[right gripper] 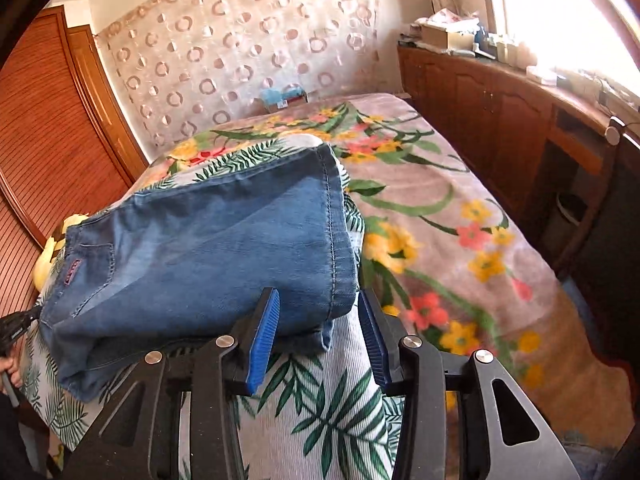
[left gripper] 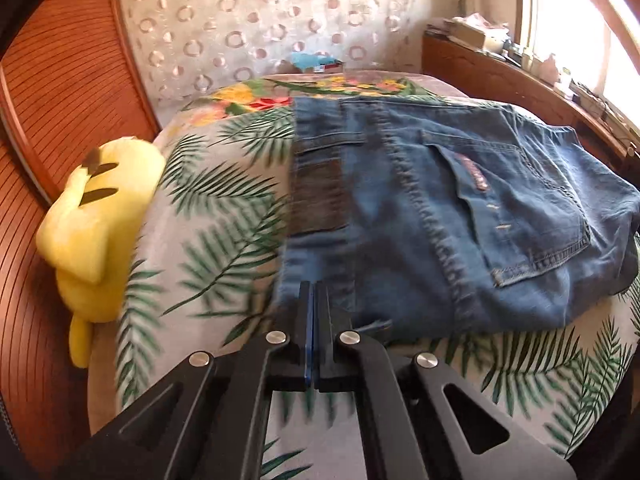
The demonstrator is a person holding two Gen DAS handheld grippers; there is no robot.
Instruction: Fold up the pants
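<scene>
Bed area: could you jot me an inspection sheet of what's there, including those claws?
Surface: bed with a palm-leaf cloth over a floral blanket.
Job's things: jeans folded, lying on the cloth.
Clutter: yellow plush at the bed's left edge; blue box by the wall.
Claws: left claw shut at the jeans' near edge, grip unclear; right claw open by the hem.
Cables: nothing seen.
Surroundings: wooden wardrobe, cluttered sideboard, bright window.
</scene>
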